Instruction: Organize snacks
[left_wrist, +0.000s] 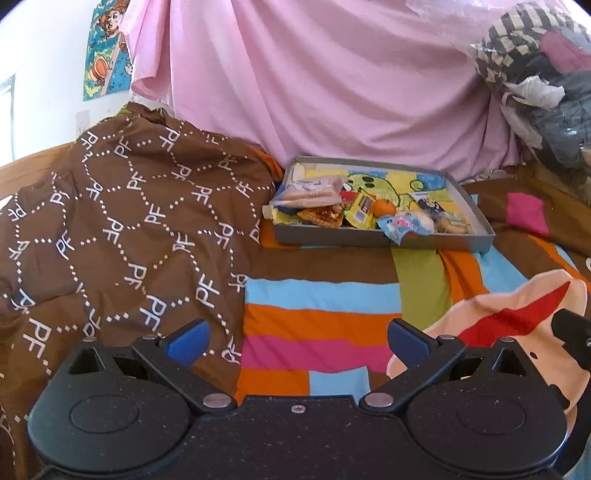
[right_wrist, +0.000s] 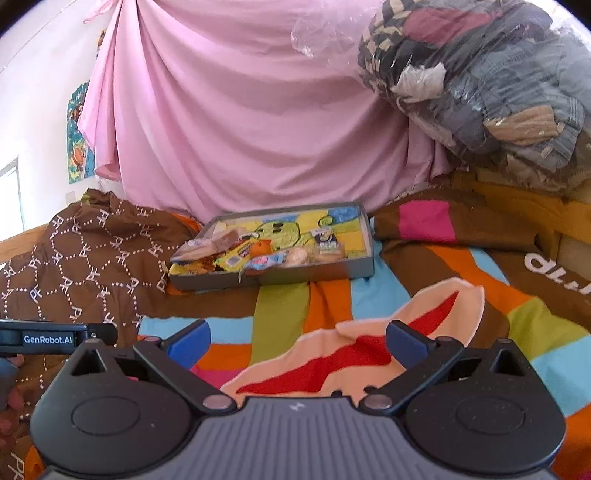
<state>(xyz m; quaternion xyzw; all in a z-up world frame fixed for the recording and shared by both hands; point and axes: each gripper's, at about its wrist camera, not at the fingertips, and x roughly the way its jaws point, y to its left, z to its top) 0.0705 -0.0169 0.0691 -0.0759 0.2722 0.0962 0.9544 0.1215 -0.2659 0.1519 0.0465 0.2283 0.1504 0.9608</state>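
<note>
Snacks are seen gathered in a shallow grey tray (left_wrist: 384, 242) ahead of both spread, empty claws.

The snacks are piled along the tray's near wall: a clear bread pack (left_wrist: 308, 192) at its left end, a yellow packet (left_wrist: 360, 214), an orange fruit (left_wrist: 386, 207) and a pale blue pouch (left_wrist: 400, 227) that is draped over the rim; the far half of the printed floor is left bare. The tray is set well ahead of the left gripper (left_wrist: 297, 341) and ahead and slightly left of the right gripper (right_wrist: 295, 343), on a striped bedspread (left_wrist: 314, 325). No snack is seen outside the tray. The scene would fit a heap awaiting sorting or a collection already made, so no step can be fixed. A brown quilt (left_wrist: 129, 206) is heaped to the left, a pink sheet (left_wrist: 332, 81) is hung beyond.
</note>
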